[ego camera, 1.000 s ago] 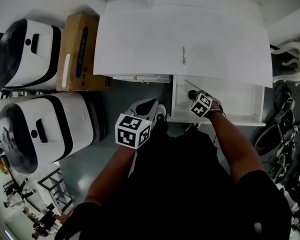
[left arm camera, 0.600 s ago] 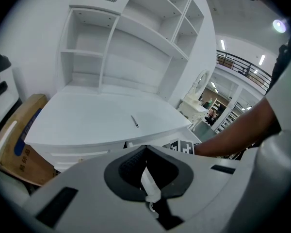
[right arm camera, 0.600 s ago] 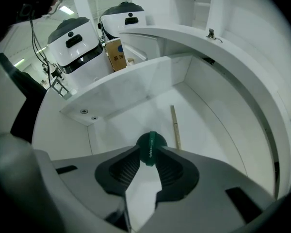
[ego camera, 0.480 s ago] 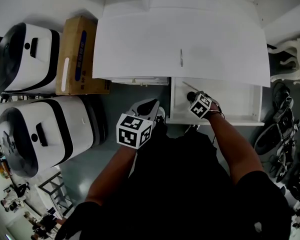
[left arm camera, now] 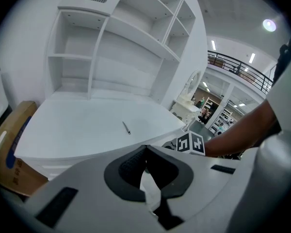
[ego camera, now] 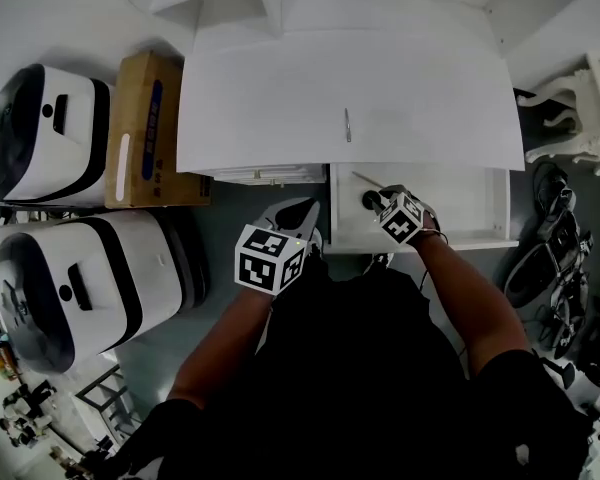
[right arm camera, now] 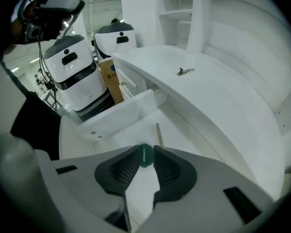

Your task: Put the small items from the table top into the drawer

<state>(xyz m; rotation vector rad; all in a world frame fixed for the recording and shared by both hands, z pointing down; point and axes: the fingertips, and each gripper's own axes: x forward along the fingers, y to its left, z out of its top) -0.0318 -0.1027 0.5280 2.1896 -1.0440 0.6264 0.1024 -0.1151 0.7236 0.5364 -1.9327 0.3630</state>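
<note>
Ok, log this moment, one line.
right gripper: shut on green item, over open drawer | left gripper: shut, empty | table top: one thin item

table top (ego camera: 280,98): white, smooth, matt | drawer (ego camera: 460,203): white, smooth | box (ego camera: 145,128): brown cardboard | green item (right arm camera: 144,156): glossy plastic
</note>
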